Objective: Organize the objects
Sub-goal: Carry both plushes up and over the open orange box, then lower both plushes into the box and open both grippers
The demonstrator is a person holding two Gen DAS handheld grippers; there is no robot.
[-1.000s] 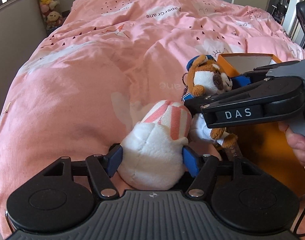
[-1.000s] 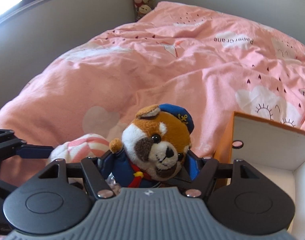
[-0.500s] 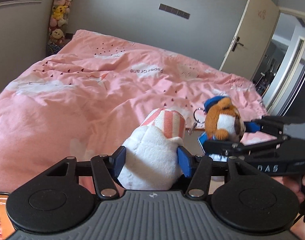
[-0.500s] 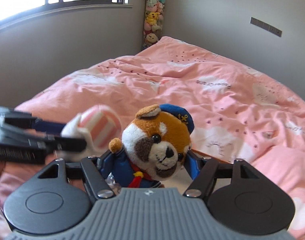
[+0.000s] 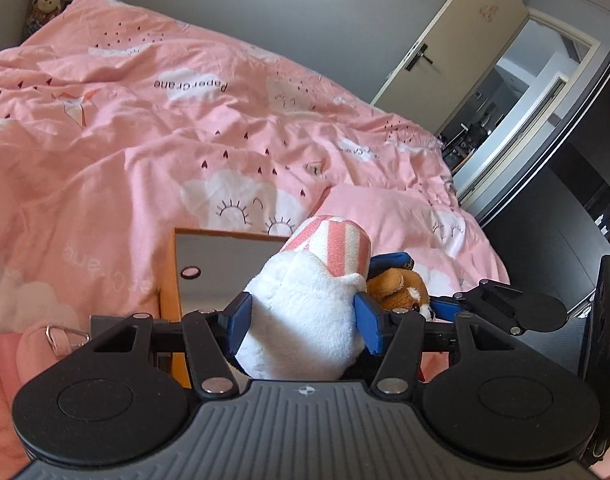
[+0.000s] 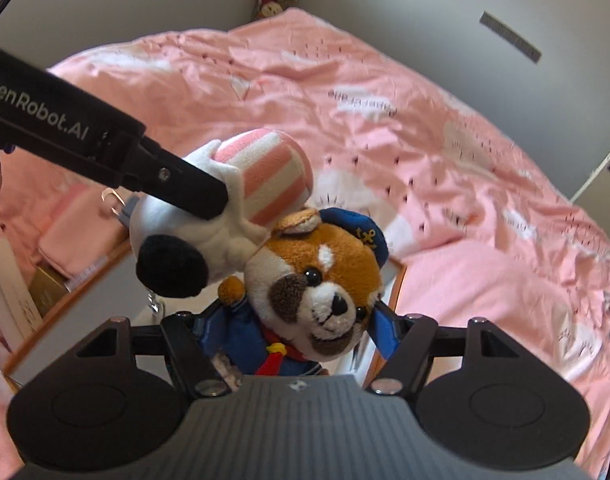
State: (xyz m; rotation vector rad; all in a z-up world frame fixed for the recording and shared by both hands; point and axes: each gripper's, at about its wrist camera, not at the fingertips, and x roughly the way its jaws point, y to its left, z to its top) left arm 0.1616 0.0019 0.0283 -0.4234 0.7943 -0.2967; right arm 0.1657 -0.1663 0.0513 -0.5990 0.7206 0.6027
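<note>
My left gripper is shut on a white plush toy with a pink-and-white striped cap. It holds the toy above an orange box with a white inside. My right gripper is shut on a brown sailor dog plush in a blue cap and jacket. Both toys touch each other over the box. In the right wrist view the white plush shows a black patch, and the left gripper pinches it. The dog plush peeks from behind the white toy.
A pink quilt covers the bed around the box. Pink folded cloth and a gold carton lie at the left beside the box. A metal clip sits on a pink item. A door stands open at right.
Both grippers have lifted their toys off the quilt and carried them over the orange box. The two toys have come together and now touch.
</note>
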